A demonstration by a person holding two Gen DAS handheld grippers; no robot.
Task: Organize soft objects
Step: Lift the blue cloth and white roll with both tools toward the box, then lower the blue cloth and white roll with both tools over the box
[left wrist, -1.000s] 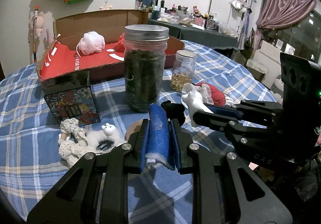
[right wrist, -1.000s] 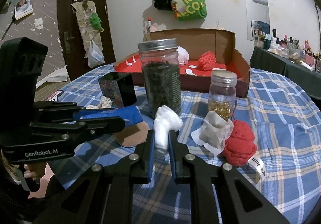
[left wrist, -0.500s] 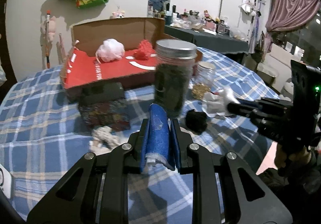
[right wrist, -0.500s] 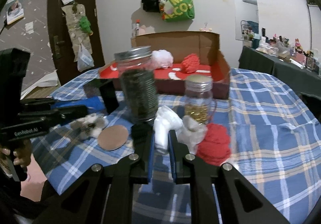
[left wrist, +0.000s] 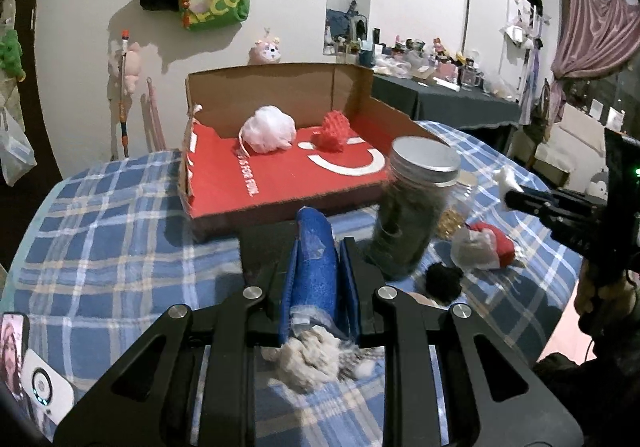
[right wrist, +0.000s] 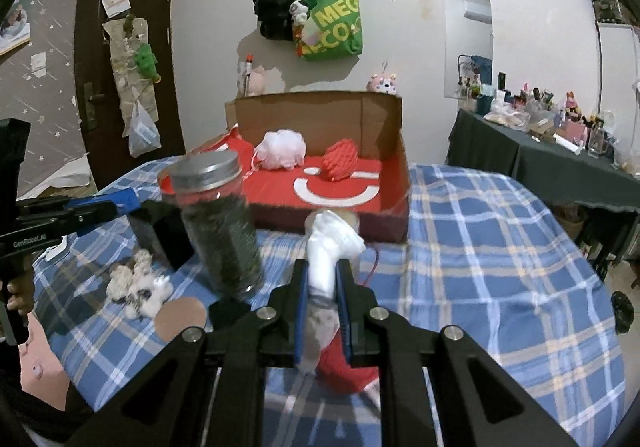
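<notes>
My left gripper (left wrist: 319,253) is shut on a folded blue cloth (left wrist: 314,267) and hangs above the checked tablecloth, short of the cardboard box (left wrist: 280,187). In the right wrist view it shows at the left (right wrist: 114,205). My right gripper (right wrist: 323,267) is shut on a white soft piece (right wrist: 328,243), also short of the box (right wrist: 401,167). On the box's red floor lie a white bath pouf (right wrist: 282,149) and a red knitted ball (right wrist: 340,161). Loose on the table are a red soft toy (left wrist: 502,247), a black pompom (left wrist: 442,281) and white fluffy toys (right wrist: 138,283).
A tall dark-filled glass jar (right wrist: 218,223) stands in front of the box, with a black tin (right wrist: 164,235) to its left. A brown round coaster (right wrist: 180,317) lies near the table's front edge. A phone (left wrist: 36,379) lies at the near left.
Both grippers have risen and moved toward the box, each still holding its item. The jar and loose toys now sit lower and nearer in both views.
</notes>
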